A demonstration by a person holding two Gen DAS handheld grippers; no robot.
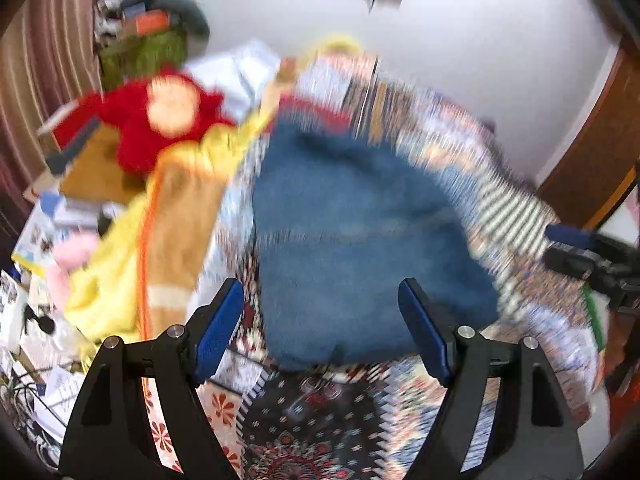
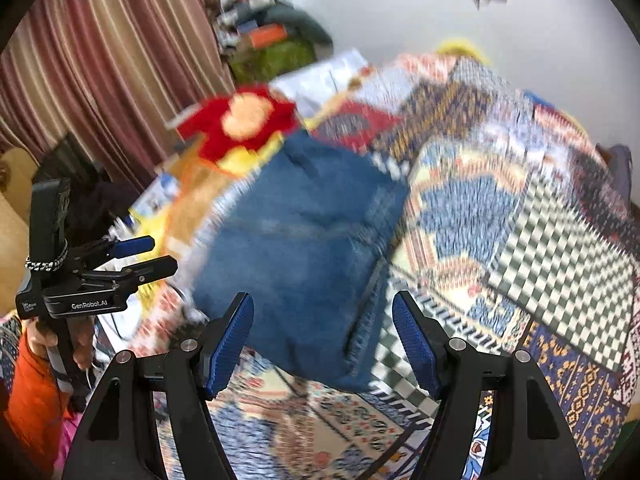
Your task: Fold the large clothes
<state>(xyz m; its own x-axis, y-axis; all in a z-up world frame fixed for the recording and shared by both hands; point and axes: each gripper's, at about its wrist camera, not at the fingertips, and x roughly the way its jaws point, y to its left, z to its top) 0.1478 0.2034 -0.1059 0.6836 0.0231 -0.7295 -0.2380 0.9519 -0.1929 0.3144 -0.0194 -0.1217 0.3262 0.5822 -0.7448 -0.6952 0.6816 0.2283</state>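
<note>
Both pictures are blurred, so small things are hard to make out. The blue jeans (image 1: 360,236) are seen folded on the patterned bed cover (image 2: 520,216), just ahead of both grippers. The left hand-held gripper (image 1: 322,330) is held above the bed with its fingers apart and nothing between them. The right hand-held gripper (image 2: 323,340) is also held with fingers apart, gripping nothing. A red soft toy (image 1: 160,128) is seen farther off, to the left.
</note>
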